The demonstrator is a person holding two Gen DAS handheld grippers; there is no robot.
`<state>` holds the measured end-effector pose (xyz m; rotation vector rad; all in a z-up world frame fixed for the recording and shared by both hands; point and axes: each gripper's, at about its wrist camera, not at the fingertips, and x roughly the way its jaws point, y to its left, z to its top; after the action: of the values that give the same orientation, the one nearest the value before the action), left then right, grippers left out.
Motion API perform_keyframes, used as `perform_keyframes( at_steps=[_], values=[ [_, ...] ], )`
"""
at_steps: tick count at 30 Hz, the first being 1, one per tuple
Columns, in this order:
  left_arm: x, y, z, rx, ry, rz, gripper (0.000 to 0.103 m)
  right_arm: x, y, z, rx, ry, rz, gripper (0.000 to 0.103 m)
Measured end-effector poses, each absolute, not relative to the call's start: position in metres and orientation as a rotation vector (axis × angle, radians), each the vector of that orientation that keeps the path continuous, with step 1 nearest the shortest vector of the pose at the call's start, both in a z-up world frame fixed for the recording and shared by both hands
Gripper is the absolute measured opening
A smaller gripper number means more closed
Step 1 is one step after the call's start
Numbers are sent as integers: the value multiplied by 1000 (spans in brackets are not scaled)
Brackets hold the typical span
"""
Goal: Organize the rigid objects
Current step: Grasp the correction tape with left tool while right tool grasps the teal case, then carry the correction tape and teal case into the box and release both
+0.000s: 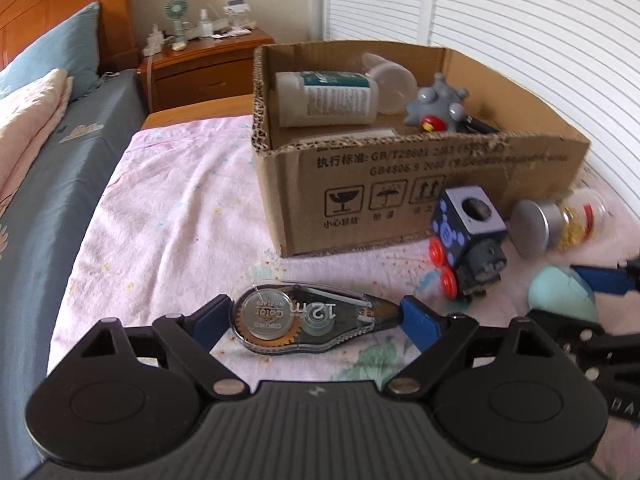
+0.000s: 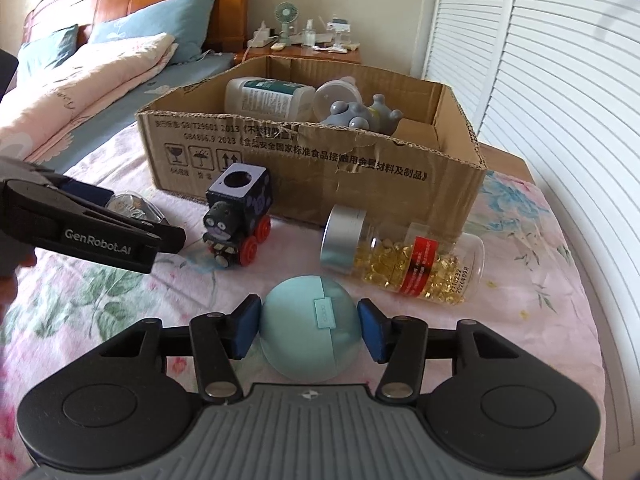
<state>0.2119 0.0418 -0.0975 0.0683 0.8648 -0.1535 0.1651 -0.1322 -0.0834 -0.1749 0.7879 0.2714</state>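
Observation:
A clear correction tape dispenser (image 1: 304, 320) lies on the flowered bedsheet, and my left gripper (image 1: 316, 320) is shut on it, one blue pad at each end. In the right wrist view, my right gripper (image 2: 308, 328) is shut on a round teal case (image 2: 308, 332), pads against both its sides. A toy train (image 2: 240, 220) and a jar of yellow capsules (image 2: 404, 256), lying on its side, rest in front of the cardboard box (image 2: 320, 168). Inside the box are a white bottle (image 1: 324, 98), a clear cup (image 1: 392, 80) and a grey spiky toy (image 1: 436, 108).
The bed runs left with blue pillows (image 2: 168, 20) and a pink quilt (image 2: 80, 92). A wooden nightstand (image 1: 208, 60) crowded with small items stands behind the box. White louvred doors (image 2: 560, 100) close off the right side. The left gripper's black body (image 2: 100, 232) reaches in beside the train.

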Motion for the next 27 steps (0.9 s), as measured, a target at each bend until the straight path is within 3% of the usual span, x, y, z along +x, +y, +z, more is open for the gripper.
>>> perform_keyframes(
  at_steps=[14,27],
  values=[
    [194,41,-28,161,821,-342,89,145,-147,-38,-220,766,349,58],
    [257,15,5,158,696,-347,90,162,-148,14,-266,654,361,58]
  ],
)
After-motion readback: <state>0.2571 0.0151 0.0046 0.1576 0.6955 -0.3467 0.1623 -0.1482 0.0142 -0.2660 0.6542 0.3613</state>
